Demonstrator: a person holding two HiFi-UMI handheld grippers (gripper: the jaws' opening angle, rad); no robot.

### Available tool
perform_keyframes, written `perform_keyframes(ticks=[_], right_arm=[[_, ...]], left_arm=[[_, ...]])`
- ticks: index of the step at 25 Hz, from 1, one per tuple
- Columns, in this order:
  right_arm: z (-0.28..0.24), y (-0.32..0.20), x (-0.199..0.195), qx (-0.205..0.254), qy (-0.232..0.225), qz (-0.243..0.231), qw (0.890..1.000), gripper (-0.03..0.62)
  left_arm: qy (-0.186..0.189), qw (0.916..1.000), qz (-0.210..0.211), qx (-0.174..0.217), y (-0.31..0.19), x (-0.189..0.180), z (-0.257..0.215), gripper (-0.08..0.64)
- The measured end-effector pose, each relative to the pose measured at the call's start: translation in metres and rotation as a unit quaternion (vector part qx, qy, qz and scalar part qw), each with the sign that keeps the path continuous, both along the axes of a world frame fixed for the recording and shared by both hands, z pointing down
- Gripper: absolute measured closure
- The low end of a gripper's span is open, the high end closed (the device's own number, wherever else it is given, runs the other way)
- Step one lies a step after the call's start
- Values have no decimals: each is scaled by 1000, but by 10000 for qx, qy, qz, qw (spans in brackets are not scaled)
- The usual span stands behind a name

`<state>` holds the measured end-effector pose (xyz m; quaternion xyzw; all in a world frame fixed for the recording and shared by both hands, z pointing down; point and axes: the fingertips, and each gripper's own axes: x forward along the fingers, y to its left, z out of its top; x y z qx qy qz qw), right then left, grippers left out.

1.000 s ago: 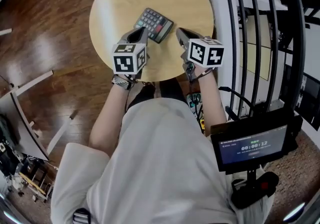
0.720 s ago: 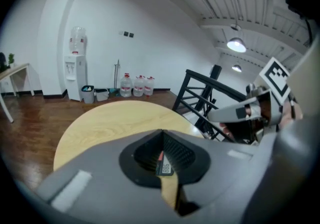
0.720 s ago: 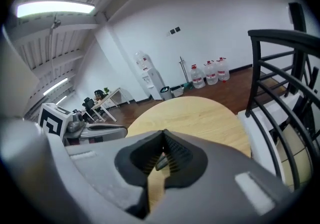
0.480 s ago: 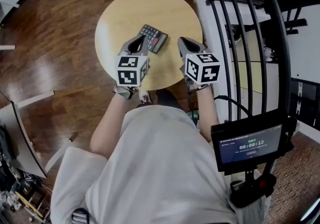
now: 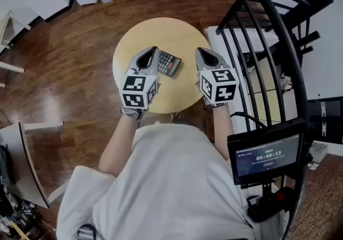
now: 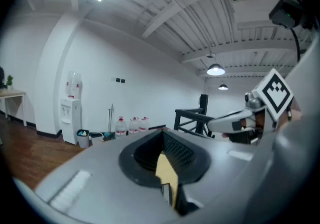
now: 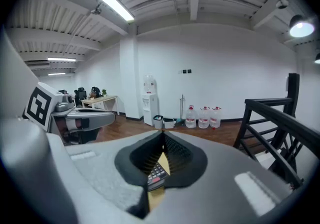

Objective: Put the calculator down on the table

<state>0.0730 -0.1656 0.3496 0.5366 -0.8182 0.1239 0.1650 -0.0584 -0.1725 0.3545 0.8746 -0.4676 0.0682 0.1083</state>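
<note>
The person wears a pale grey short-sleeved shirt point(image 5: 161, 180), loose and plain, which fills the head view from 5 to 8 o'clock. A dark-and-light patterned wrist band point(image 5: 131, 112) sits just at 6 o'clock of the left gripper point(image 5: 155, 49). That gripper is a smooth grey moulded shell with a black teardrop-shaped recess on top. At its 6 o'clock end it carries a white cube with black square markers point(image 5: 138, 91). The right gripper point(image 5: 197, 50) has the same grey shell and black recess, with its own white marker cube point(image 5: 218, 84). In both gripper views, the recess shows fine ribbing inside.
</note>
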Motion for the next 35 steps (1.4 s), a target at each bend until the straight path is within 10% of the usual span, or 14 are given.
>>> perform_keyframes(ticks=[27,35], right_arm=[[-82,55,1,1023,-364,198,9939,600],[-67,64,-11,785,-281,-17,9965,600]], left_arm=[[-35,9827,525,1774,71,1,-112,555],[-178,9900,389,1344,73,-8,-84,555]])
